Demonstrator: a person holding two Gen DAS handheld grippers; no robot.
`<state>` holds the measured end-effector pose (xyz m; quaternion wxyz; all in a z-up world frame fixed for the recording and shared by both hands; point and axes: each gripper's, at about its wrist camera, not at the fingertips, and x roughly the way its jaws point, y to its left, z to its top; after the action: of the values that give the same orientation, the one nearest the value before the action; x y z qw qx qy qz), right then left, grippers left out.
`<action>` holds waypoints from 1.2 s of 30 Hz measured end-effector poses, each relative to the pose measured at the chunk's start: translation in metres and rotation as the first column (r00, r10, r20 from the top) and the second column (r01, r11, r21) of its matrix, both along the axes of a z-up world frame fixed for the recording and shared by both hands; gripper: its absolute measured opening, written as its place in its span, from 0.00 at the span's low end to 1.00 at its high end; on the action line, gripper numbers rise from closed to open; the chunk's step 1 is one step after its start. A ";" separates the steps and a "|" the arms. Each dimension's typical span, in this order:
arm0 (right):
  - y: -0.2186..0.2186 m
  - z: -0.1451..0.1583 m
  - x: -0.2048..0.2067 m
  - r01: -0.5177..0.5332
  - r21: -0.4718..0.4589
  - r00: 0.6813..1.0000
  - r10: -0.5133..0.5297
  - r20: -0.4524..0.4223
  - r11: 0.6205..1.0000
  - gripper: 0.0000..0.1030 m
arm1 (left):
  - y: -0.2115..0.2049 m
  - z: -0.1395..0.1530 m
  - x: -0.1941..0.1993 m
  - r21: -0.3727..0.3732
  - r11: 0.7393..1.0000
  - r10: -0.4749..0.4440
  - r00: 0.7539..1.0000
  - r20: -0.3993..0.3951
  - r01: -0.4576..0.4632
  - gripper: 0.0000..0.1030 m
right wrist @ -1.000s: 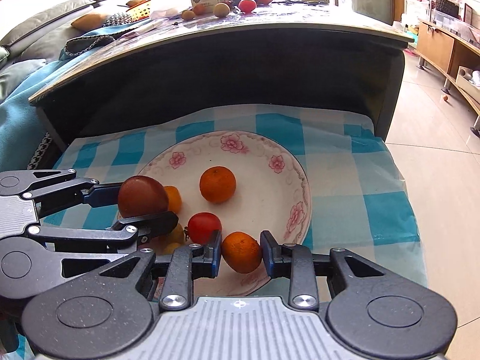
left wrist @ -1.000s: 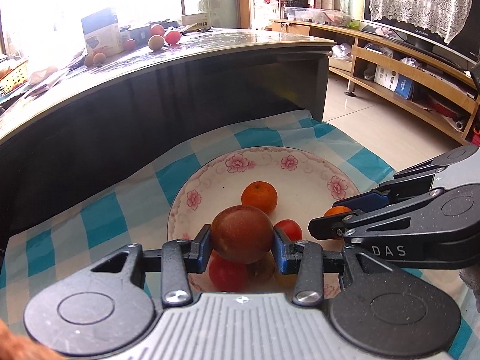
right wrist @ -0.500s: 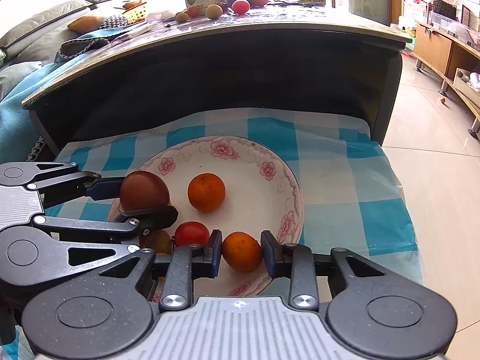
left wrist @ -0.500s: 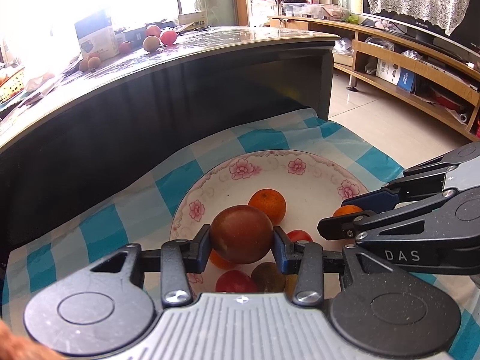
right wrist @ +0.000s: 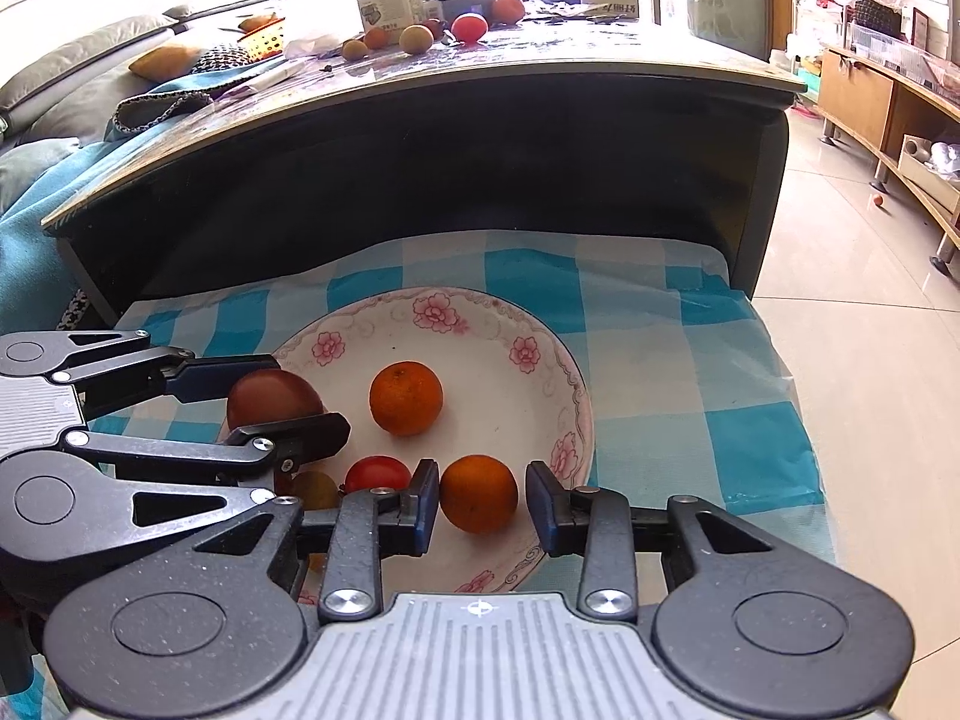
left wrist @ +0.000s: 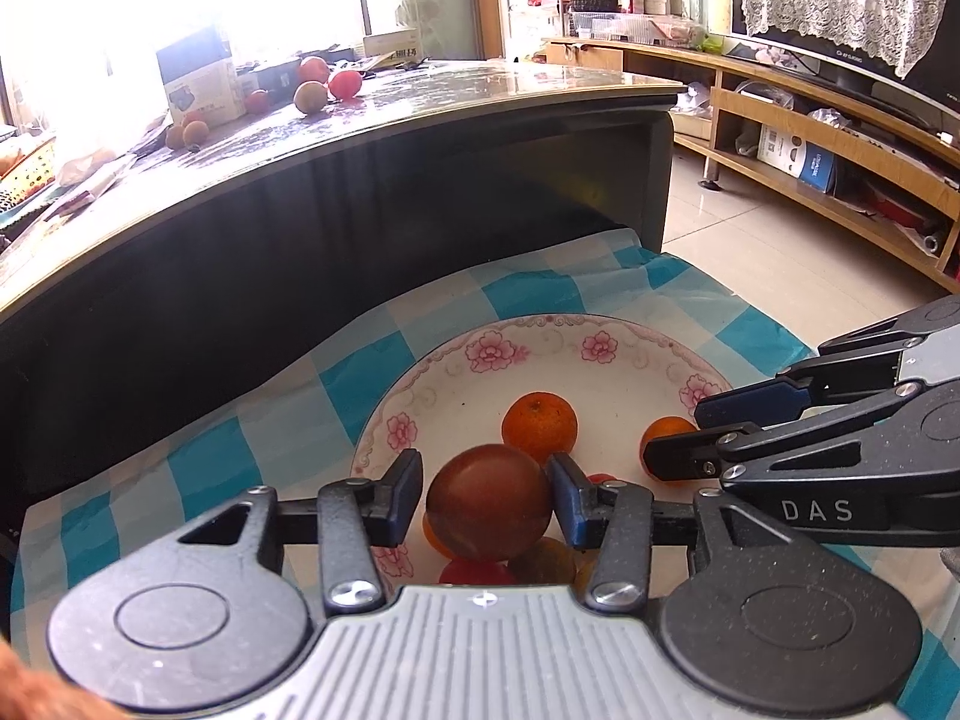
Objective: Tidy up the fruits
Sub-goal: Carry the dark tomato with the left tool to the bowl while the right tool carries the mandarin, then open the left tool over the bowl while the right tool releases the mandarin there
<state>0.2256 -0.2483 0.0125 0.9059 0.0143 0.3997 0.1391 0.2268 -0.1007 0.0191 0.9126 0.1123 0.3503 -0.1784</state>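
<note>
Left gripper [left wrist: 486, 495]: two matte black speckled finger arms, each with a triangular cut-out and a raised round disc at the base. Blue pads [left wrist: 403, 495] line the inner fingertip faces. One silver screw fastens each arm. A ribbed grey housing with a small crosshair mark sits between the arms.

Right gripper [right wrist: 483, 507]: identical build, with blue pads [right wrist: 427, 504] and silver screws. White lettering "DAS" marks one arm.
</note>
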 end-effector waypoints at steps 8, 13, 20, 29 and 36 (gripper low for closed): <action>-0.002 0.005 -0.002 0.004 0.006 1.000 -0.004 0.010 1.000 0.33 | 0.002 0.005 -0.004 -0.004 1.000 0.002 1.000 0.013 -0.002 0.56; -0.002 0.008 -0.004 0.009 0.006 1.000 -0.009 0.018 1.000 0.33 | 0.004 0.011 -0.008 -0.009 1.000 0.005 1.000 0.026 -0.005 0.58; -0.007 0.013 -0.009 0.025 0.012 0.999 -0.025 0.025 1.000 0.33 | 0.009 0.016 -0.016 -0.014 1.000 0.013 0.999 0.034 -0.013 0.58; -0.011 0.017 -0.022 0.042 0.019 0.999 -0.042 0.024 0.999 0.36 | 0.020 0.021 -0.041 -0.030 0.999 0.030 0.999 0.033 -0.029 0.59; -0.007 0.017 -0.041 0.038 0.018 0.999 -0.038 0.010 0.999 0.36 | 0.029 0.019 -0.060 -0.058 0.996 0.063 0.998 0.011 -0.062 0.60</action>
<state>0.1847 -0.2550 0.0297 0.9102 0.0291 0.3936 0.1254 0.1665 -0.0717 0.0379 0.9228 0.0759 0.3425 -0.1592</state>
